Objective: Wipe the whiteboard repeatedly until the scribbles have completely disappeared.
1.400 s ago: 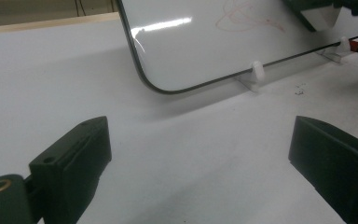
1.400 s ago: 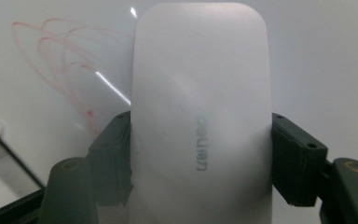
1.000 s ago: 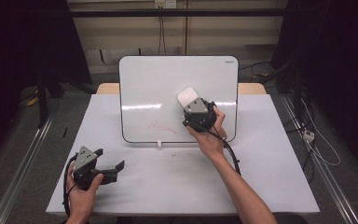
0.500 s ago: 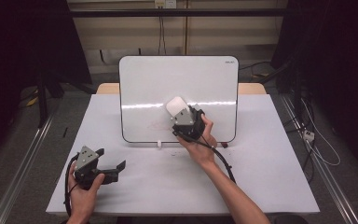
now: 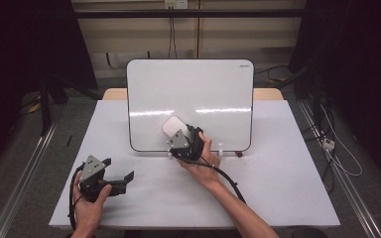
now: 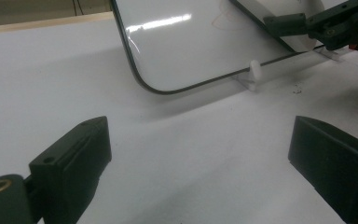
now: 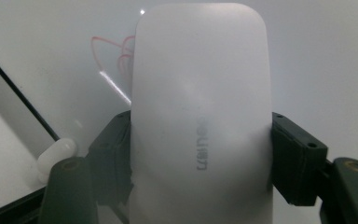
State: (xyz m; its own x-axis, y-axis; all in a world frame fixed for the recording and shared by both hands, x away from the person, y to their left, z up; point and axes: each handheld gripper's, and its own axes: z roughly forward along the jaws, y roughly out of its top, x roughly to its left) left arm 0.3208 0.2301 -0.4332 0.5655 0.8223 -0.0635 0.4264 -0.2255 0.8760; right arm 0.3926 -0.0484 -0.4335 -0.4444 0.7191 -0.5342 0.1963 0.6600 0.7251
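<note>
Taking the upright white rounded-corner whiteboard (image 5: pixel 190 104) as our landmark, we start off its lower left corner, where our left tool (image 5: pixel 110 181) rests on the white tabletop (image 5: pixel 278 188) well short of the board; in the left gripper view its black jaws stand wide apart with nothing but bare surface between them, so we judge it parked clear of the wiping arm. Moving right, the board stands tilted back on small white plastic feet (image 6: pixel 254 74), which presents its face to us for wiping. Against the lower middle of that face is the white oblong plastic eraser (image 5: pixel 174 127), clamped across its width by our right tool (image 5: pixel 181 141), whose jaws press on both long sides in the right gripper view. We hold it by the flanks so, as we judge, its wiping face can meet the board flat. Faint red marker strokes (image 7: pixel 114 51) show on the board just above and left of the eraser, and we take these as the next thing to rub away.
</note>
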